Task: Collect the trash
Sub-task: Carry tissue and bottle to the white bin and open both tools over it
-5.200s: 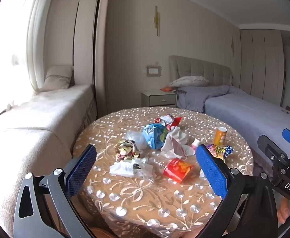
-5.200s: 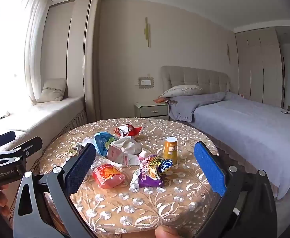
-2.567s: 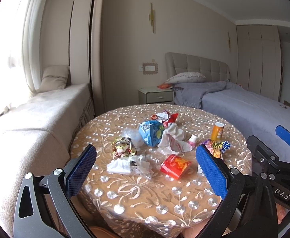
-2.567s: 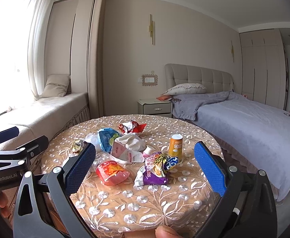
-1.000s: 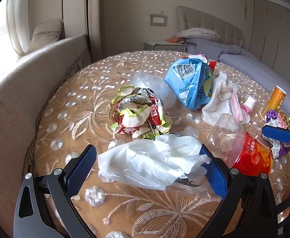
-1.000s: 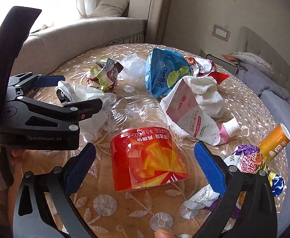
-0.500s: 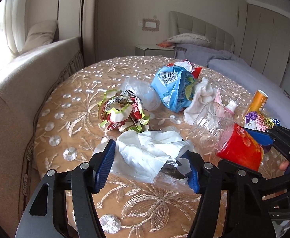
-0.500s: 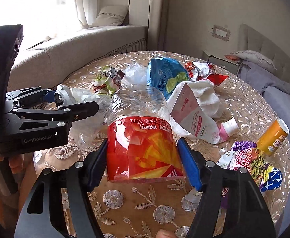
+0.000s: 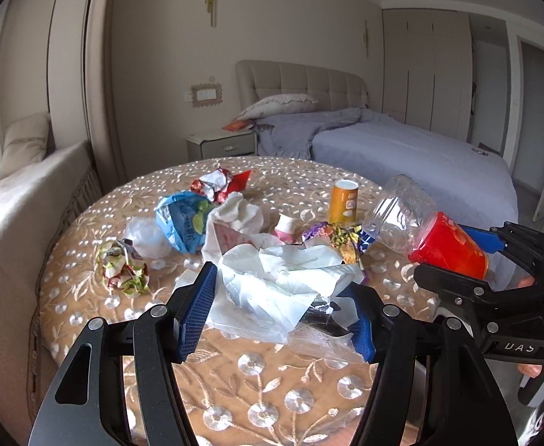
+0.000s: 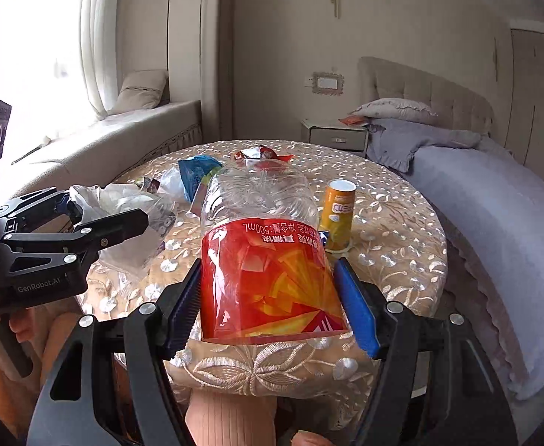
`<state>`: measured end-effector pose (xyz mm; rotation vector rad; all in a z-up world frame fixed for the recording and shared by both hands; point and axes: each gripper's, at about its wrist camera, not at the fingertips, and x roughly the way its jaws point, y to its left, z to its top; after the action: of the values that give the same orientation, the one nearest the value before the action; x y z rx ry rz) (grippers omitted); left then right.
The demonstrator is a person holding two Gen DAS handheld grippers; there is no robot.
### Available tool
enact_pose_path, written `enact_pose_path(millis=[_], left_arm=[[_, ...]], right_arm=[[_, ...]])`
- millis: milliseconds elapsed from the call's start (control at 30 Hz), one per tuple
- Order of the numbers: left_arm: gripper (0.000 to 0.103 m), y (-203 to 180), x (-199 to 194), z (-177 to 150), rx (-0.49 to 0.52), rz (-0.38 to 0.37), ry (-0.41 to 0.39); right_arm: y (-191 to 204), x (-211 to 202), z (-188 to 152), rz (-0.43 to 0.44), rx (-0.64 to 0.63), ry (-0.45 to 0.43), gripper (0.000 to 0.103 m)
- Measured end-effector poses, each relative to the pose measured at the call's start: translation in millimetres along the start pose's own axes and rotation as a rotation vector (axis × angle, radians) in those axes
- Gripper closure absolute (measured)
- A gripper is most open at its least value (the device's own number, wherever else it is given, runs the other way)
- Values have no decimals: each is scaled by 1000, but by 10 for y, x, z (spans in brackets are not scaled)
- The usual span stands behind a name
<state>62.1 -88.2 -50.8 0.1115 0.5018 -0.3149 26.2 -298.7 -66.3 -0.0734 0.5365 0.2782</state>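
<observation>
My left gripper is shut on a crumpled white plastic bag and holds it above the round table. My right gripper is shut on a clear plastic bottle with a red label, lifted off the table; the bottle also shows in the left wrist view. On the table lie a blue snack bag, a red and silver wrapper, a green and red crumpled wrapper, a white and pink pouch, a purple wrapper and an orange can.
A bed with grey covers stands behind the table on the right. A nightstand is by the wall. A cushioned window bench runs along the left. The embroidered tablecloth hangs over the table's front edge.
Both grippers have lifted and pulled back from the table, the left with the white bag, the right with the bottle. The rest of the trash has stayed in place.
</observation>
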Motion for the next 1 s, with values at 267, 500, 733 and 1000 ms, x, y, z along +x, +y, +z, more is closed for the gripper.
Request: enact_pose_path(millis=[267,500,733,1000], left_arm=[[40,-1141,276,-67,161,-250,15],[40,-2105,838,-417,312,-450,133],[40,-2754,1501,-973,535,-599,226],[39,-3156,2220,-1376,721,-737,346]], right_arm=[[-738,-478,-661,-259,97,58,33],[-1500,-467,-1382,-433,235,208,33],[-1911,-221,-2056,-409,211,341,33],[-2480,36,-2534,-267,224,449,32]])
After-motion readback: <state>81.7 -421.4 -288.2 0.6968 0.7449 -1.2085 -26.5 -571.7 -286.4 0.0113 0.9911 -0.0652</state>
